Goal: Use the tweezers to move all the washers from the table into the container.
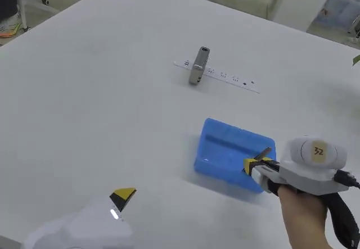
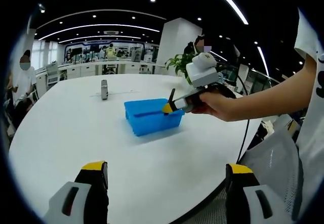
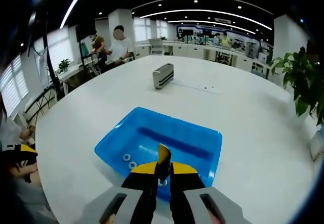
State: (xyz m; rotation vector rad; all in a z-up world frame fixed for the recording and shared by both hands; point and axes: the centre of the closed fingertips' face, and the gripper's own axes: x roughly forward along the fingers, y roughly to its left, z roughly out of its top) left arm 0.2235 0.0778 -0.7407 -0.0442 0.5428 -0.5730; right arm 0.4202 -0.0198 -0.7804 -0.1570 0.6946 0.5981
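A blue container point(image 1: 225, 148) sits on the white table point(image 1: 101, 103). My right gripper point(image 1: 251, 166) hovers over its near right corner, shut on dark tweezers point(image 1: 262, 154) whose tip points into the container. In the right gripper view the tweezers point(image 3: 163, 158) rise between the shut jaws of the right gripper point(image 3: 159, 171), and three washers point(image 3: 129, 160) lie on the floor of the container point(image 3: 192, 143). My left gripper point(image 1: 121, 199) is low at the near left, away from the container. In its own view the left gripper point(image 2: 164, 183) stands open and holds nothing.
A small metal block point(image 1: 197, 65) stands upright on the far side of the table, on a thin pale strip point(image 1: 225, 76) with small dark marks. A person's hand point(image 1: 301, 212) holds the right gripper. People stand and sit at benches beyond the table.
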